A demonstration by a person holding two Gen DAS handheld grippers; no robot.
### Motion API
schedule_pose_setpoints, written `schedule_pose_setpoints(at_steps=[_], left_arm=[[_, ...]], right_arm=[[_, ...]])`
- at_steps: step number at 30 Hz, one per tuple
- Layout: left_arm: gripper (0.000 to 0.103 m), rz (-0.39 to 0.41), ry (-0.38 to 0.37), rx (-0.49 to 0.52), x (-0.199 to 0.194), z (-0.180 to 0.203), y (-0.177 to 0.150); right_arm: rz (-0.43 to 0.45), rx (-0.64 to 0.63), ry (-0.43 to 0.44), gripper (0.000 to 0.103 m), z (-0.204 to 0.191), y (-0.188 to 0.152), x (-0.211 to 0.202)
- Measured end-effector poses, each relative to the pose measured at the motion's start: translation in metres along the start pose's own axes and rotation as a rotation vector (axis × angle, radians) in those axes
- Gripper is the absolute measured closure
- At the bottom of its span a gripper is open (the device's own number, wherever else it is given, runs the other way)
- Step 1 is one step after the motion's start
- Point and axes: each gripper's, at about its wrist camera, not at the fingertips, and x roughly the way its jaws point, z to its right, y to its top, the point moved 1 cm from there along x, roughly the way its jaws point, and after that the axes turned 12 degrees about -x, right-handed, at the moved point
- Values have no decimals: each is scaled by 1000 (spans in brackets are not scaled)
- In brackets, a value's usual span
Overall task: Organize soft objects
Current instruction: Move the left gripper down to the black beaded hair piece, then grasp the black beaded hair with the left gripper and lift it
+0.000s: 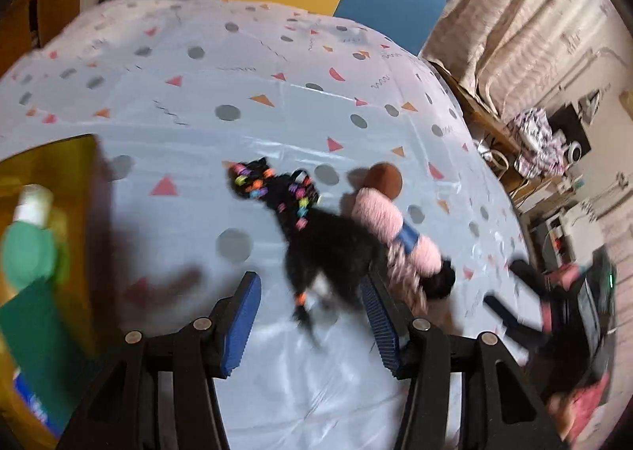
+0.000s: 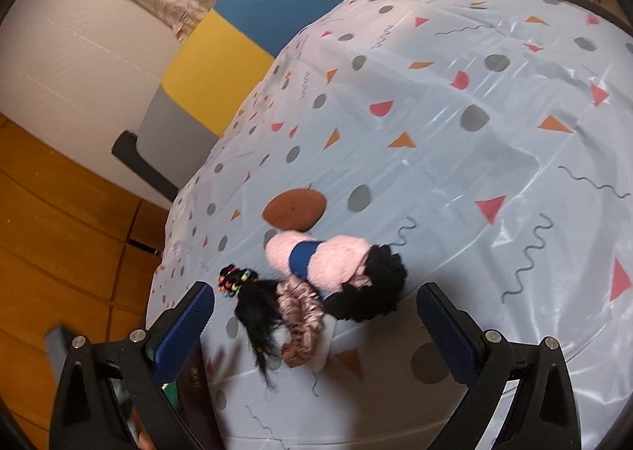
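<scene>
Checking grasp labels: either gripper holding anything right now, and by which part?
Nothing is held. The left gripper is open over the black hairpiece with coloured beads; the right gripper is open above the soft pile.

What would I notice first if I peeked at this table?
Probably the fluffy pink roll with a blue band, lying mid-table on the pale tablecloth dotted with triangles and circles. Beside it sprawls a black hairpiece tipped with rainbow beads, and a flat brown round disc sits just behind the roll.

Soft pile [image 2: 316, 291] blocks centre; tablecloth [image 2: 494, 133] beyond seemingly bare.
</scene>
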Motion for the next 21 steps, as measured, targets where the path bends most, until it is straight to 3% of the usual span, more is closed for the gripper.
schedule_pose_setpoints(at_steps=[7,14,19,20,21], left_arm=[[49,-83,-31,-176,62,-6,40],[44,-83,23,-161,92,7,53],[47,-112,84,-142,108,8,49],[52,-113,100,-129,108,9,48],[71,-110,134,-117,107,8,48]], right_arm=[[-6,-30,39,0,-10,0,0],[-20,-9,73,0,-9,-1,3],[-13,-4,70,0,-8,-1,2],[-10,-2,65,0,-7,-1,2],[-8,1,65,0,-7,-1,2]])
